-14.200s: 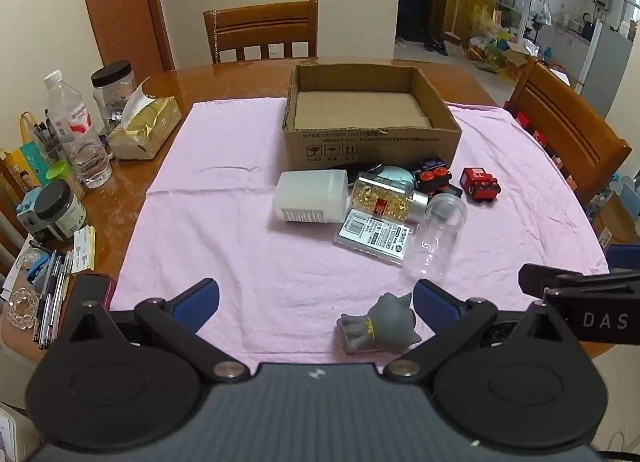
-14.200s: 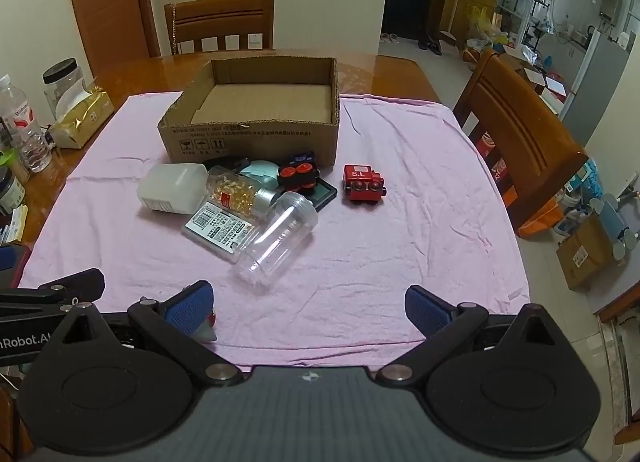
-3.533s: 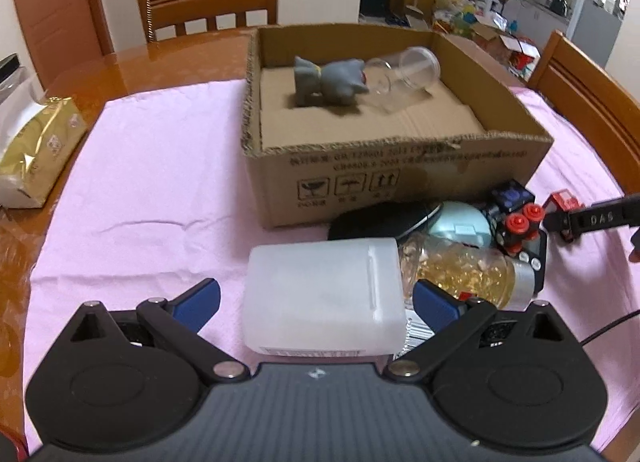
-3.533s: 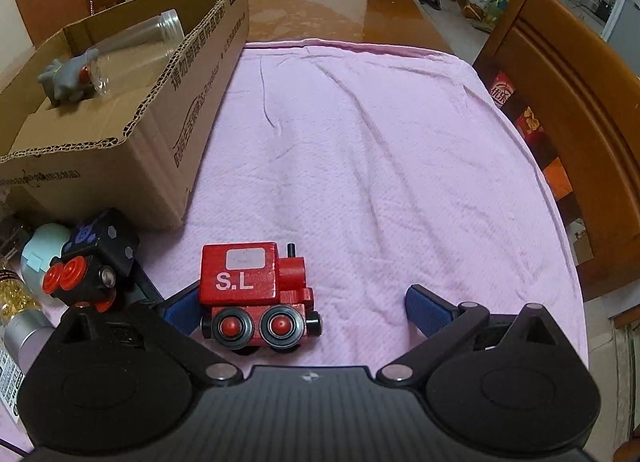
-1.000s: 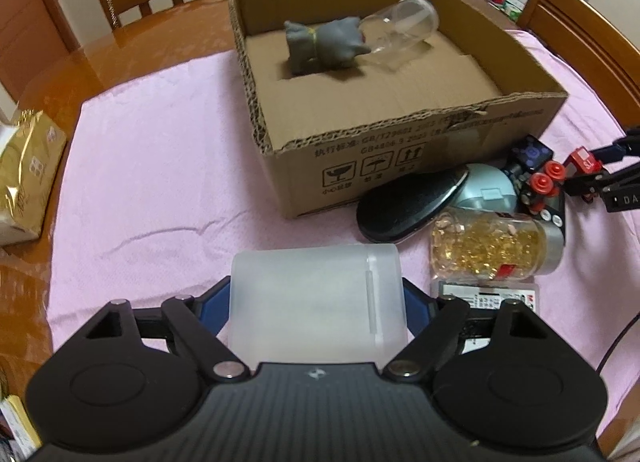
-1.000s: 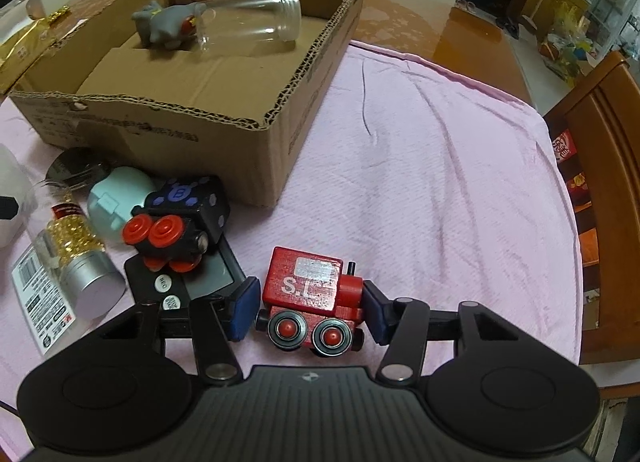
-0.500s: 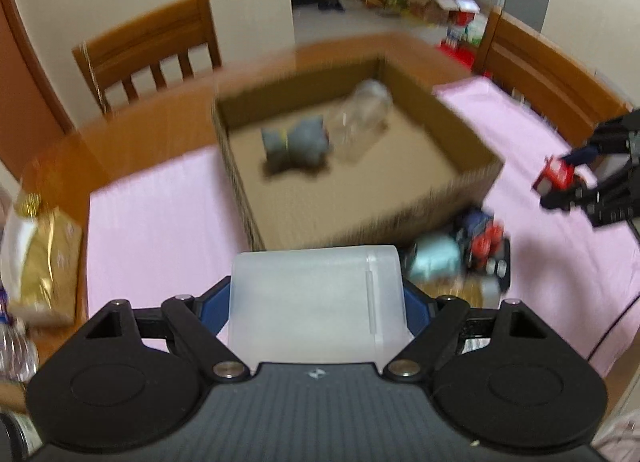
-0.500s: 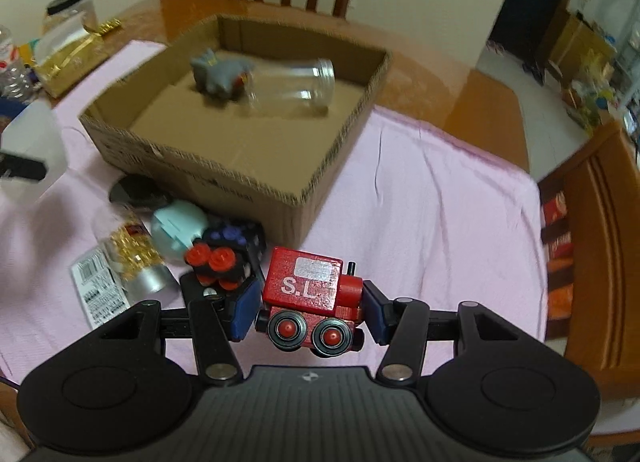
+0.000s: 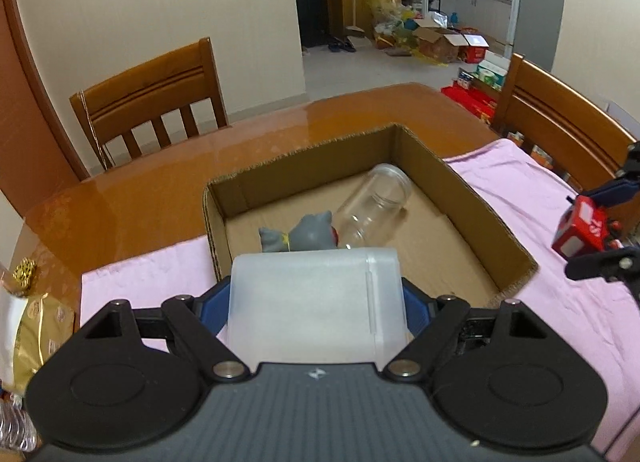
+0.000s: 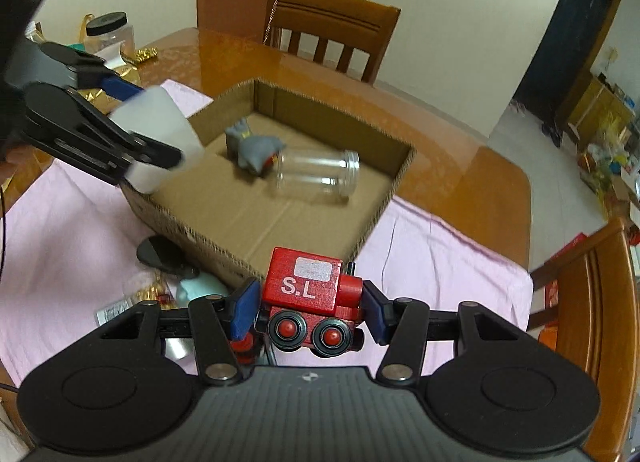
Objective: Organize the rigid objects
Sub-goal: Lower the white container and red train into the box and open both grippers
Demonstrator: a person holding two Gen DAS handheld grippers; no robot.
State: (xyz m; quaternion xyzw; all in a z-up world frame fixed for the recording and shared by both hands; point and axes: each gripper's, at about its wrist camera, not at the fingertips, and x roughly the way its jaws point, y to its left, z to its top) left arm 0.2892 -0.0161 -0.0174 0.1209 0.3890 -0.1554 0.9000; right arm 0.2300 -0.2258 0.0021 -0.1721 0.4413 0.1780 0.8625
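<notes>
Left wrist view: left claw (image 9: 316, 304) clenched on a white tub (image 9: 316, 302), pads against both its sides, tub held off the surface at the near-left corner of the box (image 9: 496, 230).
Right wrist view: right claw (image 10: 308, 308) clenched on a red train (image 10: 310, 290), held clear of the cloth (image 10: 440, 254), just short of the box's near wall.
Claw opening: left wide, filled by the tub; right narrow, filled by the train.
Box contents: grey toy (image 9: 298, 236) and clear jar (image 9: 370, 202), both lying down, touching.
Left on surface: black mouse (image 10: 158, 252), pale blue item (image 10: 200, 288), pill bottle (image 10: 150, 292), all beside the box's near wall.
Risk 1: tub is smooth and broad; likely to slip if grip eases before it is over the box floor.
Risk 2: tub may land on the toy or jar, the jar rolling.
Risk 3: both claws converge on one box; collision possible if they enter together.
</notes>
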